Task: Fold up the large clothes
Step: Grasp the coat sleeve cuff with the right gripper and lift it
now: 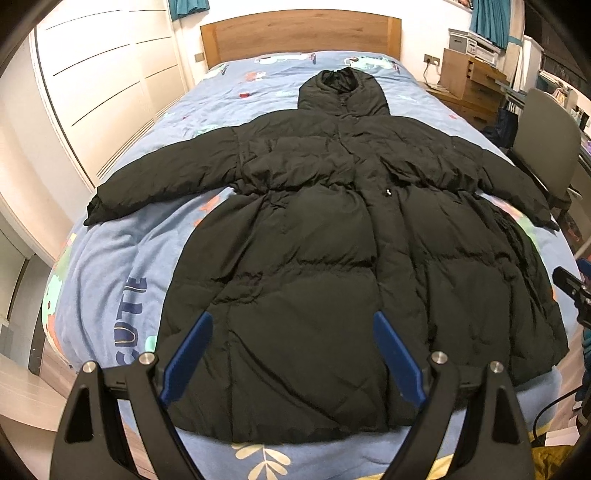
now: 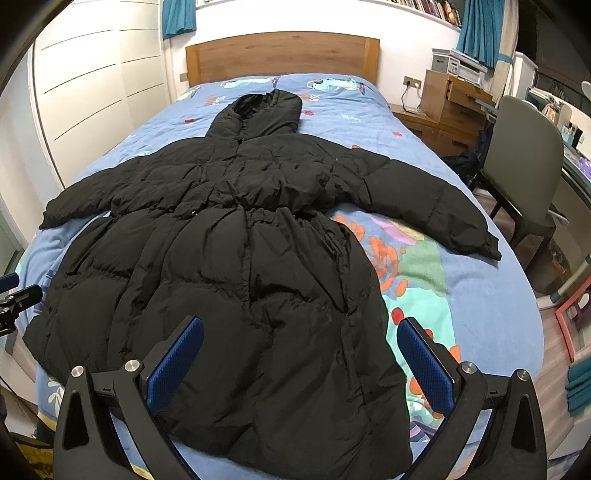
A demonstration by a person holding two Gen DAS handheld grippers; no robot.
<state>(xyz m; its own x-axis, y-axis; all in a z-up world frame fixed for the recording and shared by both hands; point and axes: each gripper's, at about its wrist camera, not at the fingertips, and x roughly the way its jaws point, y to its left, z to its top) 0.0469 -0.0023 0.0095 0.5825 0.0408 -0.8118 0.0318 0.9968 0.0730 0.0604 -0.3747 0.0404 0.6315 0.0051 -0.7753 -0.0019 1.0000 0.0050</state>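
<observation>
A long black puffer coat [image 1: 325, 236] [image 2: 229, 258] lies flat on the bed, front up, hood [image 1: 340, 92] toward the headboard and both sleeves spread out sideways. Its hem is nearest me. My left gripper [image 1: 293, 325] hovers open above the hem's left half, blue pads wide apart, nothing between them. My right gripper [image 2: 301, 328] hangs open over the hem's right side, its right finger above the bedcover. Each gripper's edge shows in the other's view.
The bed has a blue cartoon-print cover [image 1: 118, 266] [image 2: 461, 295] and a wooden headboard [image 1: 299, 35]. White wardrobe doors [image 1: 99, 74] stand to the left. A grey chair [image 2: 521, 166] and wooden bedside cabinets [image 2: 447, 110] crowd the right side.
</observation>
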